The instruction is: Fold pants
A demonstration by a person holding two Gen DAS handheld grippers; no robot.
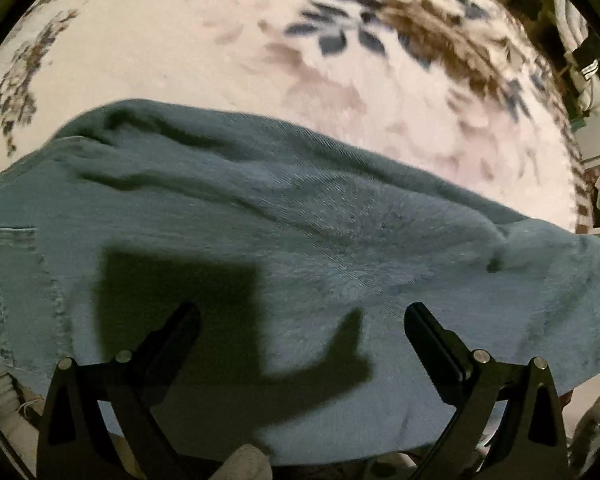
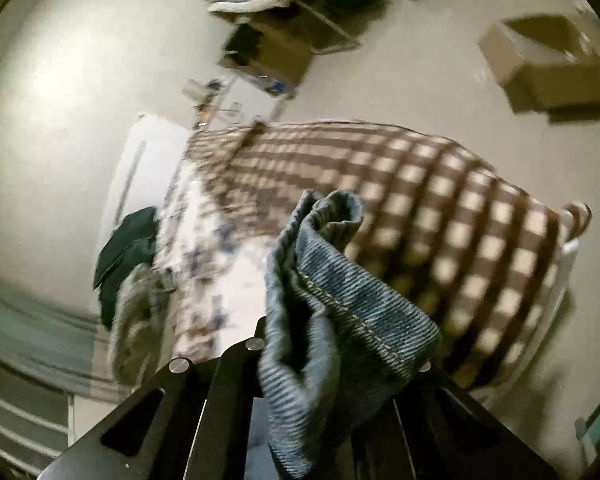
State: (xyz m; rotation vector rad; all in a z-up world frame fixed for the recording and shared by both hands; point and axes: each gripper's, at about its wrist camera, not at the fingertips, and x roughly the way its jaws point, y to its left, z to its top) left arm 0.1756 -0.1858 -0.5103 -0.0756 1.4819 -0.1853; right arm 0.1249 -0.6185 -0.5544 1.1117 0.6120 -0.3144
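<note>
My left gripper [image 1: 302, 320] points almost straight down w/ fingers [image 1: 428, 328] spread wide apart, nothing between them. Below it the pants [image 1: 284, 216], blue-grey denim, lie spread across a pale bedspread [image 1: 204, 52] w/ dark leaf print. The gripper's shadow [image 1: 180, 300] falls on the denim, so I read it as hanging above the cloth, not touching. Frayed, stitched part of the pants shows at the left edge of that view. Pic is a bit smeared.

My right gripper [image 2: 332, 360] has its fingers together, clamped on a bunched fold of the pants [image 2: 340, 300]. A hem w/ tan stitching curls up over the fingertips and hides them; the cloth stands up in front of the lens. Behind it I see a brown-and-cream checked blanket [image 2: 460, 220] over the bed end, the leaf-print spread to its left, and a dark garment [image 2: 128, 248] at the bed edge. Further off on the pale floor [image 2: 60, 120]: a cardboard box [image 2: 540, 68] upper right and a cluttered rack w/ clothes at top, too blurred to tell more.
</note>
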